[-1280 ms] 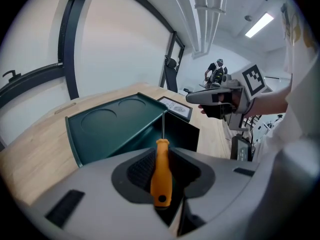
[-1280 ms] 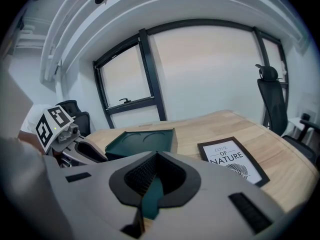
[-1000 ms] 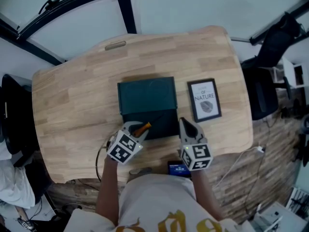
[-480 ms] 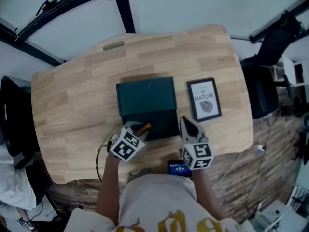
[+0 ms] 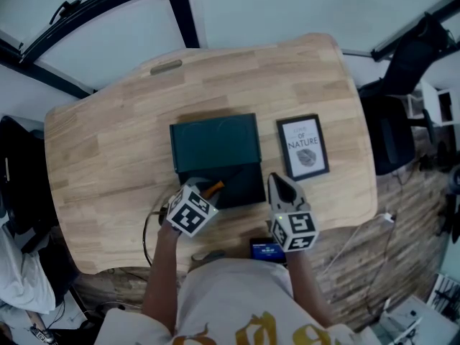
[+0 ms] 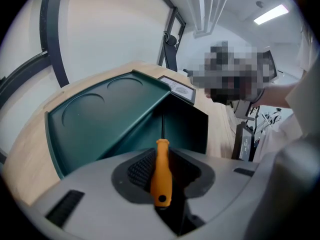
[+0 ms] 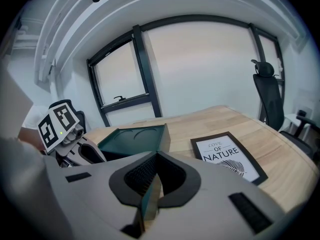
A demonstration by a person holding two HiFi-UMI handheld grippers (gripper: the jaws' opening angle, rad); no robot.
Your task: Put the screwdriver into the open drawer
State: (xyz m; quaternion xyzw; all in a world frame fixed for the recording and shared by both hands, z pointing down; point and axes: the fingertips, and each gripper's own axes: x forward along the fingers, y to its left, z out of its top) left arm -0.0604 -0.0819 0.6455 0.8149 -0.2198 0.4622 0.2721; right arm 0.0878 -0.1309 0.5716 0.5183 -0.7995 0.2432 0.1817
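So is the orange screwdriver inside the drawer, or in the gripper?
In the gripper: the left gripper is shut on the screwdriver handle, shaft aimed at the open drawer, whose edge the right gripper clamps.

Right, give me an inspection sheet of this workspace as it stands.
Surface: wooden table, with a slot near its far edge.
Job's things: green cabinet with its drawer open toward the person; orange-handled screwdriver pointing into the drawer.
Clutter: framed print right of the cabinet; lit device at the near edge.
Grippers: left gripper shut on the screwdriver; right gripper shut on the drawer's wall.
Cables: black cable looping off the near edge; white cable on the floor.
Surroundings: office chair, window frames.
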